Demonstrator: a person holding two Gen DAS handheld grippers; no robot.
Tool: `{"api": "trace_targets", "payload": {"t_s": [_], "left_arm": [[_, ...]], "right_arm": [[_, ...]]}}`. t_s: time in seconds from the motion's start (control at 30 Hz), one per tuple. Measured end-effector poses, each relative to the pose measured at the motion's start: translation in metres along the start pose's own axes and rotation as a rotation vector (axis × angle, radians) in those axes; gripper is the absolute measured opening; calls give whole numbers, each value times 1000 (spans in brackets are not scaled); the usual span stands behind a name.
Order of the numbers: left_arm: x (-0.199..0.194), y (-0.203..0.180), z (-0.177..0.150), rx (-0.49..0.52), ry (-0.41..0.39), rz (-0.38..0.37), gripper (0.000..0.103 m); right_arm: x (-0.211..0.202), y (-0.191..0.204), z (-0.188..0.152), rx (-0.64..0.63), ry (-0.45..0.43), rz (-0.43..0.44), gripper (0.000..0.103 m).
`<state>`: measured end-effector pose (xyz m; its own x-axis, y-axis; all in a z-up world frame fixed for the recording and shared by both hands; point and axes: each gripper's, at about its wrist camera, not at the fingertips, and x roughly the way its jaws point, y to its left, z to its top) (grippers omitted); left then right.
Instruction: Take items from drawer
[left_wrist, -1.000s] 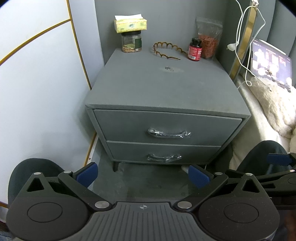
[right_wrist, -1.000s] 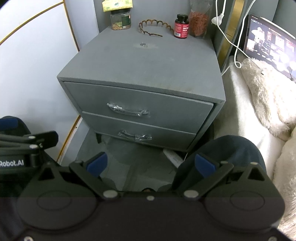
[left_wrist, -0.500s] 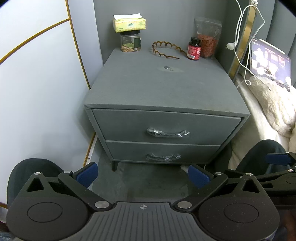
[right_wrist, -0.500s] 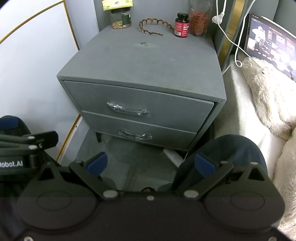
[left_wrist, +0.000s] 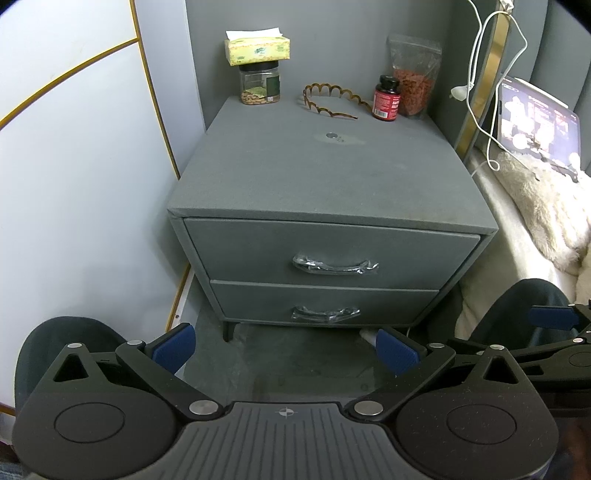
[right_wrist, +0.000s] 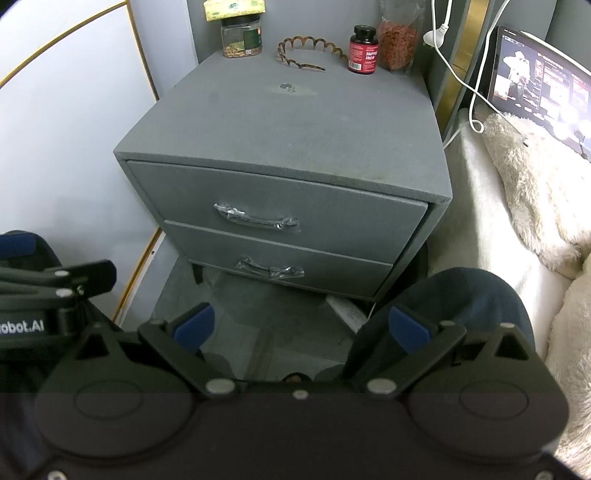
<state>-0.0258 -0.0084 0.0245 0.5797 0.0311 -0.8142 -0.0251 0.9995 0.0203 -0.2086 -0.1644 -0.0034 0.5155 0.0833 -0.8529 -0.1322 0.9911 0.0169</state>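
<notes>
Evidently the opening step: both drawers of the grey nightstand (left_wrist: 332, 177) are fully closed, so the items to be taken are hidden and cannot be identified. Left gripper (left_wrist: 286, 349), jaws wide and empty, hangs low in front of the cabinet, well apart from the upper drawer (left_wrist: 328, 254); its film-wrapped handle (left_wrist: 334, 264) lies ahead, slightly right of the jaw centreline. Right gripper (right_wrist: 301, 328), likewise wide and empty, hangs to the right, equally short of the lower drawer (right_wrist: 277, 262). On the far edge of the top stand a jar (left_wrist: 259, 85) under a tissue box (left_wrist: 257, 51), a headband (left_wrist: 332, 101) and a red bottle (left_wrist: 386, 98). Next, presumably, one gripper must advance, straddle a handle, close on it, and draw straight toward the near side; which drawer is intended cannot be told.
</notes>
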Motion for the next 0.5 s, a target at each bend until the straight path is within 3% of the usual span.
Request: {"api": "trace_targets", "payload": {"t_s": [0.5], "left_arm": [[-1, -1, -1, 4, -4, -1, 103]], "right_arm": [[0, 0, 0, 0, -4, -3, 102]]}}
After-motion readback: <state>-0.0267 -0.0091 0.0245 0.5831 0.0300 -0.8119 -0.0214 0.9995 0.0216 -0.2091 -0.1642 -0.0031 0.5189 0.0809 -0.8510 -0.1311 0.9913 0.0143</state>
